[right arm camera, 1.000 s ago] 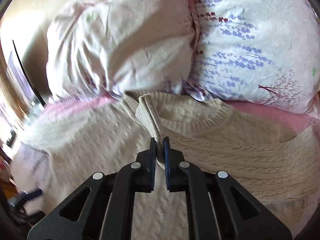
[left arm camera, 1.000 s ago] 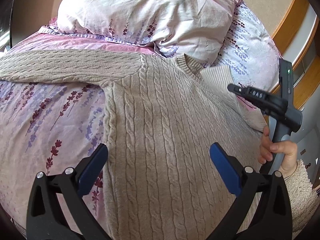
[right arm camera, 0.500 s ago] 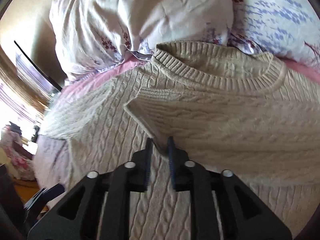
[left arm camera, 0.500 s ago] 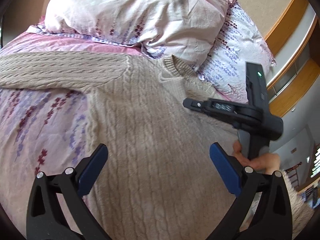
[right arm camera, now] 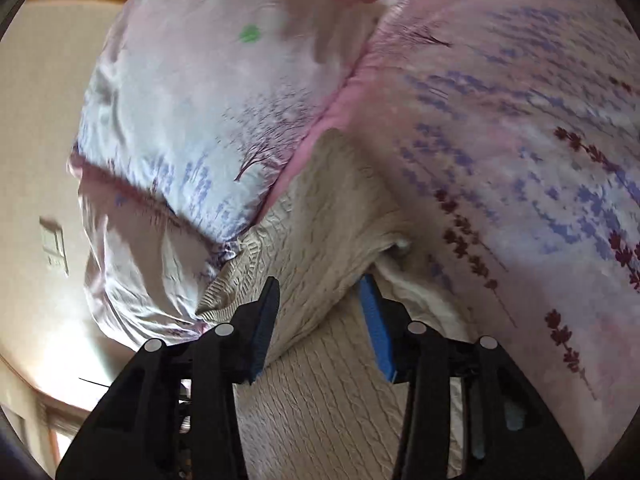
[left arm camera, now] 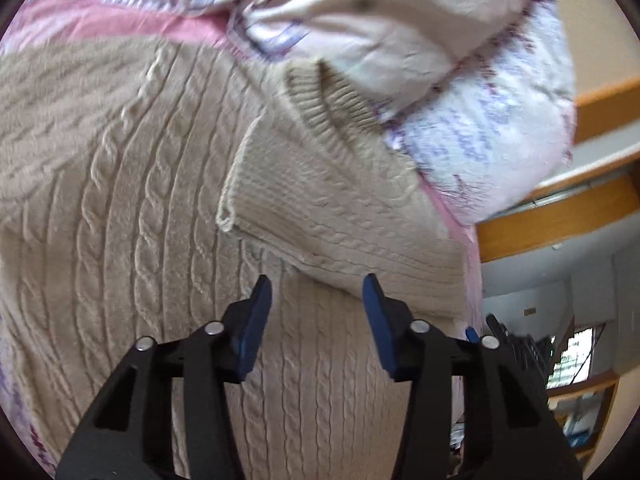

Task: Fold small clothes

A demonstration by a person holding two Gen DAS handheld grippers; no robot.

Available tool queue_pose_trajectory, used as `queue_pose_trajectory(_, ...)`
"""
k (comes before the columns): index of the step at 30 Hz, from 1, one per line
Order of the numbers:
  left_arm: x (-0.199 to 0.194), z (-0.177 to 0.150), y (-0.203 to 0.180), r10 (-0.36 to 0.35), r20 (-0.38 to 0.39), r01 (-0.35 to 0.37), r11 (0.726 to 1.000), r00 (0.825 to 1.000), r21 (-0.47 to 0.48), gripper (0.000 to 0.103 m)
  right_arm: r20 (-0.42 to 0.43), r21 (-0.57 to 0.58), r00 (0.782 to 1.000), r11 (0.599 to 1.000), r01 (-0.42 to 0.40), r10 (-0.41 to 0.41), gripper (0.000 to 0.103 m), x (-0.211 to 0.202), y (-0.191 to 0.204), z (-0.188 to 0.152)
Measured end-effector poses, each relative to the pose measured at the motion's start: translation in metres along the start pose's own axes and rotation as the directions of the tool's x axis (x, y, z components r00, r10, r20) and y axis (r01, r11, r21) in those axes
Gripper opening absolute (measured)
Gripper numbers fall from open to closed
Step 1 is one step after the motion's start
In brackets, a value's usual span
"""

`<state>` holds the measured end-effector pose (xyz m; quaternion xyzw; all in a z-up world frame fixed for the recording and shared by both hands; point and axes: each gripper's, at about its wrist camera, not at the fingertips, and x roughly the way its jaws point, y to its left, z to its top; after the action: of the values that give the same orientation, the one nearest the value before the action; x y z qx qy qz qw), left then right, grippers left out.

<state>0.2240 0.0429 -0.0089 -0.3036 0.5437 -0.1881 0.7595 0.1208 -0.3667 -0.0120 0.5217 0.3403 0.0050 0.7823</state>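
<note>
A beige cable-knit sweater (left arm camera: 132, 240) lies spread on the bed. One sleeve (left arm camera: 340, 216) is folded across the chest, and its ribbed cuff (left arm camera: 236, 200) lies flat below the collar (left arm camera: 332, 108). My left gripper (left arm camera: 318, 294) hovers just short of the folded sleeve's lower edge. Its jaws are closing, with only the sweater's front showing between the pads. My right gripper (right arm camera: 320, 292) sits at the fold of the sweater (right arm camera: 320, 216) near the pillow. Its jaws are opening, and a ridge of knit lies loose between them.
Two floral pillows (left arm camera: 400, 20) lean against the head of the bed, touching the collar. The lavender-print sheet (right arm camera: 540, 140) spreads to the right of the sweater. Wooden trim (left arm camera: 552, 216) and a room lie beyond the bed's right edge. A wall switch (right arm camera: 54, 246) is at the left.
The right gripper let go of the cuff, which now lies across the chest, then rolled and swung over to the sweater's fold. The left gripper moved in toward the folded sleeve and its jaws narrowed.
</note>
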Motion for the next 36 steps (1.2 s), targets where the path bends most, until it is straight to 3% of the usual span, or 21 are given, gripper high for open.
queue_pose_trajectory(6,0.007,0.010,0.006,0.036,0.033,-0.034,0.997,0.999,-0.070,0.039,-0.015,0.035,1.000,0.999,0.005,-0.004,0.039,0.019,-0.013,0.019)
queue_pose_trajectory(9,0.008,0.015,0.012,0.039,0.044,-0.034,0.993,0.998,-0.110,0.037,-0.063,0.056,0.998,0.998,0.026,-0.023,0.037,0.021,-0.019,0.010)
queue_pose_trajectory(11,0.008,0.018,0.014,0.045,0.056,-0.039,0.993,0.997,-0.114,0.034,-0.043,0.032,0.998,0.998,0.046,-0.045,0.037,0.020,-0.018,0.007)
queue_pose_trajectory(12,0.008,0.020,0.015,0.048,0.064,-0.040,0.992,0.997,-0.120,0.031,-0.025,0.030,0.998,0.997,0.067,-0.066,0.035,0.021,-0.018,0.009)
queue_pose_trajectory(14,0.009,0.027,0.018,0.058,0.079,-0.047,0.991,0.995,-0.129,0.022,0.009,0.030,0.997,0.997,0.078,-0.078,0.014,0.024,-0.019,0.014)
queue_pose_trajectory(15,0.009,0.030,0.018,0.063,0.090,-0.052,0.991,0.994,-0.123,0.008,0.032,0.007,0.995,0.996,0.094,-0.094,0.011,0.024,-0.017,0.016)
queue_pose_trajectory(20,0.006,0.033,0.020,0.084,0.131,-0.077,0.995,0.988,-0.057,0.008,0.152,-0.105,0.984,0.988,0.112,-0.095,0.009,0.006,0.001,0.004)
queue_pose_trajectory(23,0.007,0.032,0.024,0.111,0.146,-0.108,0.994,0.983,-0.032,0.008,0.084,-0.097,0.977,0.975,0.202,-0.194,0.009,0.020,-0.009,0.000)
queue_pose_trajectory(27,0.004,0.031,0.022,0.125,0.126,-0.127,0.992,0.984,0.014,0.013,0.045,-0.126,0.971,0.963,0.240,-0.236,0.018,0.018,-0.005,-0.005)
queue_pose_trajectory(29,-0.011,0.025,0.025,0.113,0.119,-0.117,0.993,0.986,0.031,0.030,0.039,-0.152,0.966,0.954,0.258,-0.255,0.032,0.009,0.002,-0.012)
queue_pose_trajectory(30,-0.022,0.021,0.029,0.101,0.123,-0.106,0.994,0.987,0.037,0.046,0.041,-0.170,0.965,0.950,0.261,-0.258,0.041,0.004,0.006,-0.017)
queue_pose_trajectory(31,-0.042,0.016,0.037,0.091,0.147,-0.097,0.994,0.985,0.039,0.054,0.047,-0.189,0.964,0.945,0.267,-0.263,0.045,0.000,0.008,-0.021)
queue_pose_trajectory(36,-0.127,-0.002,0.094,0.124,0.259,-0.116,0.992,0.958,-0.044,0.058,0.014,-0.305,0.964,0.917,0.257,-0.265,0.045,0.003,0.030,-0.047)
